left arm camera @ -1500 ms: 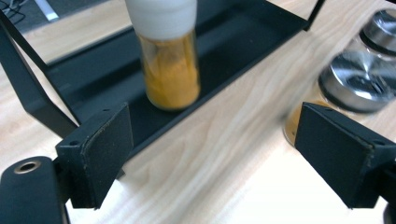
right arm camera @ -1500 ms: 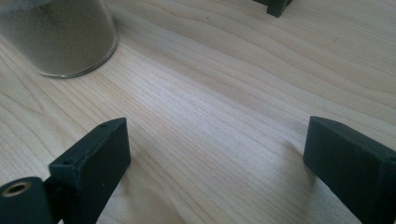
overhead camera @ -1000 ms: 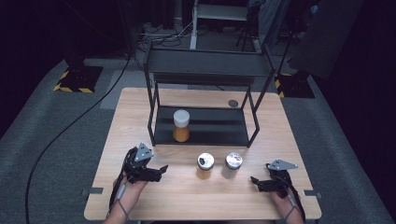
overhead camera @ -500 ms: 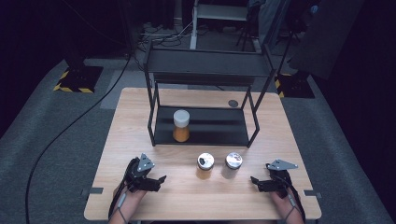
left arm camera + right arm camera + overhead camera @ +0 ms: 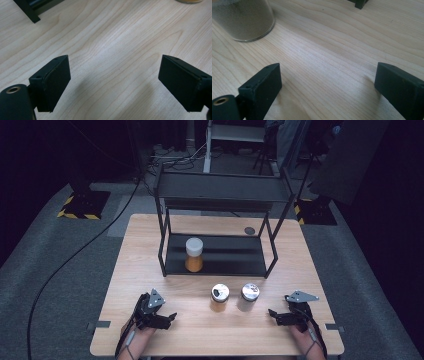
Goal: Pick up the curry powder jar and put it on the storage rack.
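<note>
A white-lidded jar of orange powder point(image 5: 194, 254) stands on the lower shelf of a black metal rack point(image 5: 270, 263). Two silver-lidded jars stand on the wooden table point(image 5: 150, 250) in front of it: an orange one point(image 5: 219, 297) and a grey one point(image 5: 249, 295). My left gripper point(image 5: 167, 318) rests near the front left edge, open, jaws wide over bare wood point(image 5: 115, 82). My right gripper point(image 5: 274, 315) lies near the front right edge, open and holding nothing point(image 5: 328, 82). The grey jar's base point(image 5: 244, 20) sits ahead and left of its jaws.
A small dark disc point(image 5: 249, 230) lies on the table behind the rack. A rack foot point(image 5: 30, 13) shows ahead of the left jaws. A cable point(image 5: 75, 255) and yellow-striped stand bases point(image 5: 80, 205) lie on the grey floor around the table.
My left gripper has drawn back toward the front edge of the table and slightly right. The right gripper and the jars have stayed put.
</note>
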